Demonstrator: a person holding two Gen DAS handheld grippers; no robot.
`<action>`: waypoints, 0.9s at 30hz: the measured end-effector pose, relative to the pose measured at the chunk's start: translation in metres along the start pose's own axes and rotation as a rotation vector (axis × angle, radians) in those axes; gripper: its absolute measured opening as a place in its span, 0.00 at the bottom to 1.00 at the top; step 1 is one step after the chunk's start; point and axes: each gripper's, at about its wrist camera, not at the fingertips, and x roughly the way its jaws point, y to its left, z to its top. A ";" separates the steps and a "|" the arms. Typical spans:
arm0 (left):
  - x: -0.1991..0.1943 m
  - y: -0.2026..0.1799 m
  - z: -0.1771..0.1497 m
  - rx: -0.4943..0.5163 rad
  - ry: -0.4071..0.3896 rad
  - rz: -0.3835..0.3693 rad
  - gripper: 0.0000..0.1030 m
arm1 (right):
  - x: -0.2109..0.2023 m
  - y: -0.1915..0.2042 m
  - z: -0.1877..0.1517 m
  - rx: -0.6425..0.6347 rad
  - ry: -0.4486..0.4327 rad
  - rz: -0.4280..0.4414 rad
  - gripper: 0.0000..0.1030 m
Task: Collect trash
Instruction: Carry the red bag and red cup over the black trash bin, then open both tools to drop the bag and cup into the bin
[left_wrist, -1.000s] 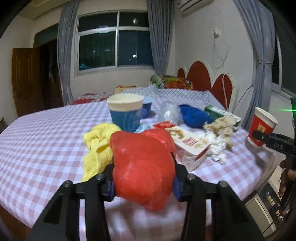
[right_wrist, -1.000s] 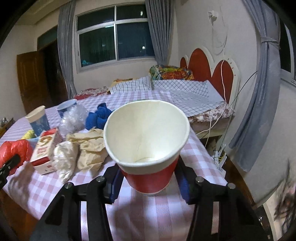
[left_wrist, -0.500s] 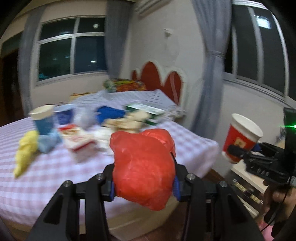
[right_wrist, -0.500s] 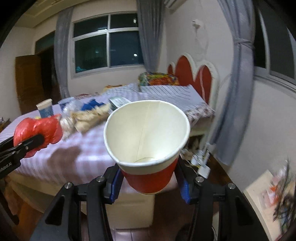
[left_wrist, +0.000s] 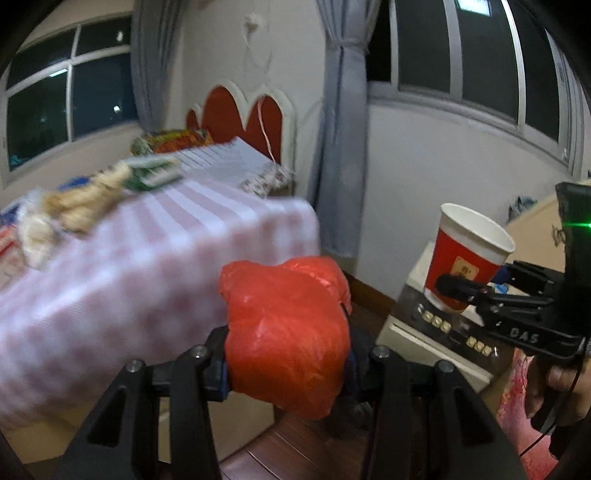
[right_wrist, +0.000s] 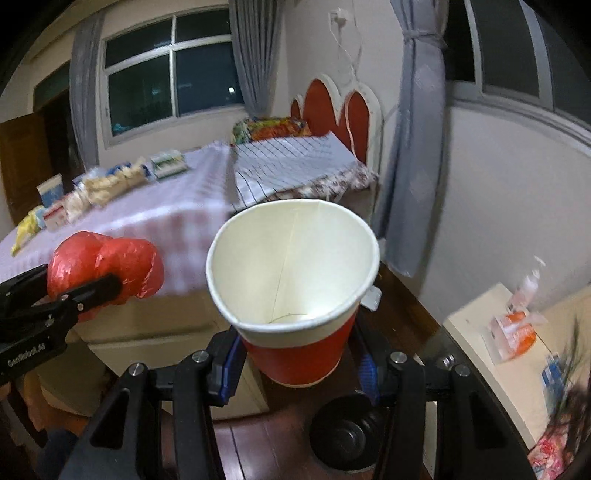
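My left gripper (left_wrist: 286, 363) is shut on a crumpled red plastic bag (left_wrist: 286, 332) and holds it in the air beside the table; it also shows in the right wrist view (right_wrist: 103, 266). My right gripper (right_wrist: 297, 363) is shut on an empty red paper cup (right_wrist: 295, 280) with a white inside, held upright off the table; the cup shows at the right of the left wrist view (left_wrist: 465, 258). Both grippers are past the table's edge, above the dark wood floor.
The pink checked table (left_wrist: 147, 258) still bears crumpled paper (left_wrist: 74, 206), a green-white box (left_wrist: 155, 175), a blue cup (right_wrist: 50, 190) and a yellow cloth (right_wrist: 26, 230). A dark round bin (right_wrist: 351, 432) sits below the cup. A white cabinet (left_wrist: 424, 332) stands right; a bed (right_wrist: 295, 158) behind.
Both grippers have swung right and away from the table with the bag and the cup still held. The table now lies to the left and the floor and cabinet have come into view.
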 end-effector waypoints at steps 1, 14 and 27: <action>0.010 -0.007 -0.003 0.004 0.015 -0.008 0.45 | 0.004 -0.012 -0.007 0.007 0.013 -0.009 0.52; 0.141 -0.089 -0.072 0.062 0.253 -0.125 0.45 | 0.101 -0.113 -0.088 0.078 0.243 0.015 0.52; 0.264 -0.107 -0.157 0.062 0.548 -0.177 0.45 | 0.229 -0.145 -0.215 -0.053 0.625 0.108 0.52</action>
